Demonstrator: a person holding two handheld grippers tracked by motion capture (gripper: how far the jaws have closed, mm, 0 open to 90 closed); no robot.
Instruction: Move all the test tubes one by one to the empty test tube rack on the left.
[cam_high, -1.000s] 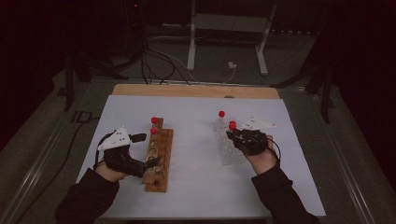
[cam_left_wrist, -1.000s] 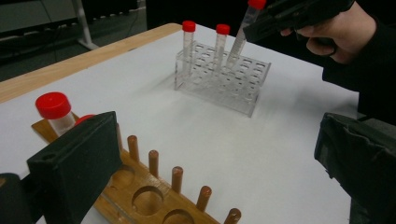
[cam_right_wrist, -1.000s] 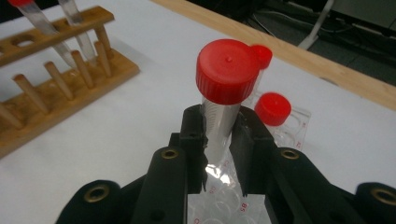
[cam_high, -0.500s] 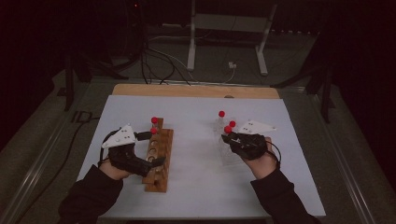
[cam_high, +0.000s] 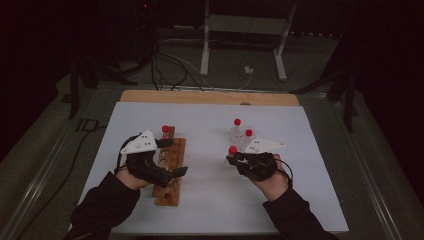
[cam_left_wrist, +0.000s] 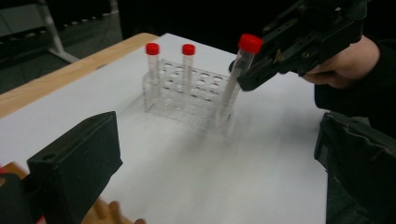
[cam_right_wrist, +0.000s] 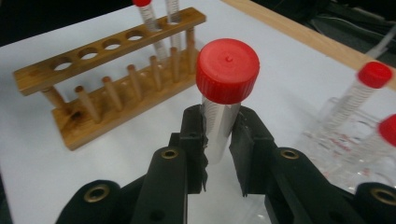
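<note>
My right gripper (cam_high: 234, 159) is shut on a clear tube with a red cap (cam_high: 233, 149), held upright just off the near left corner of a clear plastic rack (cam_high: 241, 140). In the right gripper view the pads clamp the tube (cam_right_wrist: 219, 126) below its cap. Two more red-capped tubes (cam_high: 237, 121) stand in that rack. My left gripper (cam_high: 172, 157) hangs open over a wooden rack (cam_high: 167, 187), nothing between its jaws. A red-capped tube (cam_high: 165, 129) stands at the wooden rack's far end. The left gripper view looks across at the held tube (cam_left_wrist: 236, 79) and the clear rack (cam_left_wrist: 187, 98).
A white sheet (cam_high: 210, 200) covers the table, with a bare wooden strip (cam_high: 210, 97) along the far edge. Several holes of the wooden rack (cam_right_wrist: 100, 49) stand vacant. Behind the table are a metal stand (cam_high: 245, 45) and cables on a dark floor.
The right gripper has moved left and toward the person, bringing its tube away from the clear rack. The left gripper has shifted right over the wooden rack.
</note>
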